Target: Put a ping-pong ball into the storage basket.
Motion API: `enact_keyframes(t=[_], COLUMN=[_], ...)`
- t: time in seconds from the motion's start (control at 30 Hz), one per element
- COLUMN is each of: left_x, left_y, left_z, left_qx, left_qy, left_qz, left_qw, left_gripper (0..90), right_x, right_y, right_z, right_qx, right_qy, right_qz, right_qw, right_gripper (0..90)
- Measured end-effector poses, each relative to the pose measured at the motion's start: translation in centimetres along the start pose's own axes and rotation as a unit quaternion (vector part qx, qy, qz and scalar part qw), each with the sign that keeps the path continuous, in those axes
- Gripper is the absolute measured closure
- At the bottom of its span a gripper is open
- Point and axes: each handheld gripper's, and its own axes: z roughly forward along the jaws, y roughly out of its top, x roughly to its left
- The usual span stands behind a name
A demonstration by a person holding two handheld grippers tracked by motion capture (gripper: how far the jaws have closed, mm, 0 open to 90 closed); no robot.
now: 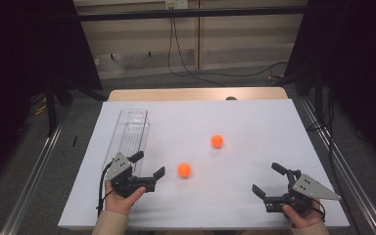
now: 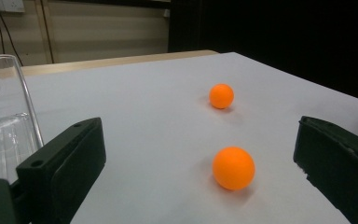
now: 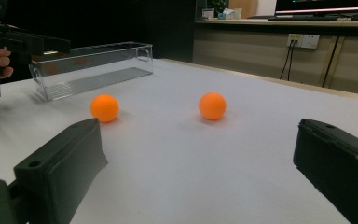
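Jaws spread wide and empty, the left gripper (image 1: 148,165) sits at lower left of the high view, aimed right at the nearer orange ball (image 1: 184,170) just beside it; the right gripper (image 1: 268,180), equally agape, rests lower right, angled up-left; the farther ball (image 1: 217,141) lies mid-frame.

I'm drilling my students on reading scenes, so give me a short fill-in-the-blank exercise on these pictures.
1. The number of orange balls lying on the white table is ____.
2. Both the left tool and the right tool have their jaws ____.
3. The clear plastic box lies nearer to the ____ tool.
4. The near ball and the far ball share the colour ____.

Missing words: two; open; left; orange.
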Motion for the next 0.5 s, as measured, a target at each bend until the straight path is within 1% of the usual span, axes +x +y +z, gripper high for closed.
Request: enact_keyframes(t=[0.27, 0.37, 0.47, 0.5], left_x=[-0.25, -0.33, -0.47, -0.48], left_y=[0.0, -0.01, -0.07, -0.07], left_z=[0.49, 0.61, 0.85, 0.92], left_qx=[0.003, 0.009, 0.009, 0.01], left_qy=[-0.005, -0.006, -0.007, -0.011], left_qz=[0.0, 0.002, -0.001, 0.002], left_qw=[1.0, 0.9999, 0.9999, 0.9999], left_gripper=[2.1, 2.1, 2.1, 2.1], right_x=[0.0, 0.0, 0.01, 0.01], right_y=[0.0, 0.01, 0.01, 0.01], right_z=[0.01, 0.0, 0.01, 0.01], right_qx=[0.0, -0.001, 0.0, 0.0], right_qy=[0.0, 0.0, 0.001, 0.001], right_qz=[0.0, -0.001, -0.001, 0.0], right_qw=[1.0, 1.0, 1.0, 1.0], right_gripper=[1.0, 1.0, 1.0, 1.1])
